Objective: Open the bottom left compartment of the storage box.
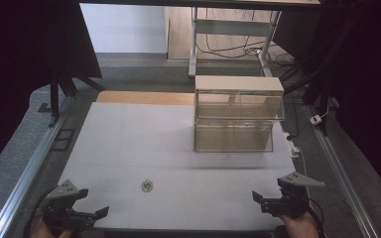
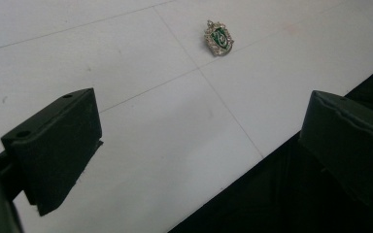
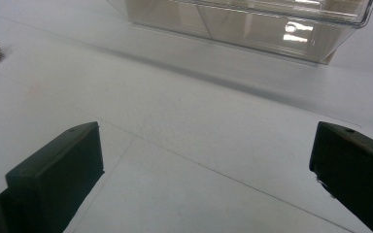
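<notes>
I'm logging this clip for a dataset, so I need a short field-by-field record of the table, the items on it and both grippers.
surface: white table
small item: green and silver crest-shaped badge, lying flat near the front edge, touched by nothing
container: clear plastic drawer unit with a white top, at the far right of the table
left gripper: open, holding nothing, at the front left corner, badge ahead of it
right gripper: open, holding nothing, at the front right, facing the drawer unit
contact: none between the grippers and the items
</notes>
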Action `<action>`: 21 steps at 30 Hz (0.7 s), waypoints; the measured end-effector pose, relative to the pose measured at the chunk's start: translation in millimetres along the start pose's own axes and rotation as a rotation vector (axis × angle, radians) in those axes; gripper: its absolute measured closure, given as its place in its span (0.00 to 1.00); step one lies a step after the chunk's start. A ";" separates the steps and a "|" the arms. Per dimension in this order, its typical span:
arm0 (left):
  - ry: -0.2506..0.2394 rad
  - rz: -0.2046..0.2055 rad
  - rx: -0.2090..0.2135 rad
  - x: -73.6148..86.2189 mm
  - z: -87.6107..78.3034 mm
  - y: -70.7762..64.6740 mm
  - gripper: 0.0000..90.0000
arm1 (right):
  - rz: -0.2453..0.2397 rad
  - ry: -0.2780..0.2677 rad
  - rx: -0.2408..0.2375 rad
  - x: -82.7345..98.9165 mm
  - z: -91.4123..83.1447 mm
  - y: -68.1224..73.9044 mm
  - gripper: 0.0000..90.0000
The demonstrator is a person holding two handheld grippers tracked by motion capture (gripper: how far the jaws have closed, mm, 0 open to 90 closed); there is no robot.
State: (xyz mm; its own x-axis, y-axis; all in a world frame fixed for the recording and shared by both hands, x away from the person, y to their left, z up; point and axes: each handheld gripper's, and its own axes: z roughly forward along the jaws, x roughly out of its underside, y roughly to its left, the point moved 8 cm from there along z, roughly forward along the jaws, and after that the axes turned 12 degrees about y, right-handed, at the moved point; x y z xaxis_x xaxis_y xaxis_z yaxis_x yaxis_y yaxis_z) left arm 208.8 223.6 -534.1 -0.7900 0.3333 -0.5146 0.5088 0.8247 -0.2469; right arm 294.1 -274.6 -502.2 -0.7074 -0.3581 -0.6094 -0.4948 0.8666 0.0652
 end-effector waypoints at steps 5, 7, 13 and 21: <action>0.000 0.001 0.006 -0.1 0.4 -0.3 0.01 | -0.016 -0.006 0.009 -1.7 1.8 -1.4 0.00; 0.001 0.002 0.007 0.0 0.4 -0.4 0.01 | -0.018 -0.013 0.013 -2.9 1.8 -2.4 0.00; 0.005 0.004 0.012 0.0 0.9 -0.8 0.02 | -0.040 -0.029 0.030 -9.5 4.1 -4.8 0.00; 0.012 0.009 0.012 0.0 1.7 -1.2 0.02 | -0.050 -0.035 0.040 -13.4 9.2 -11.2 0.00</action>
State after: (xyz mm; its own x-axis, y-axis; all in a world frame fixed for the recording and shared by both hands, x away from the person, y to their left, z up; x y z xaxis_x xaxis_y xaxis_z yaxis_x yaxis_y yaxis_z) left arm 208.8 221.9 -535.2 -0.7897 0.3462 -0.5065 0.5198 0.8161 -0.2526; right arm 313.7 -276.3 -502.1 -0.6643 -0.3892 -0.6381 -0.5077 0.8615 0.0031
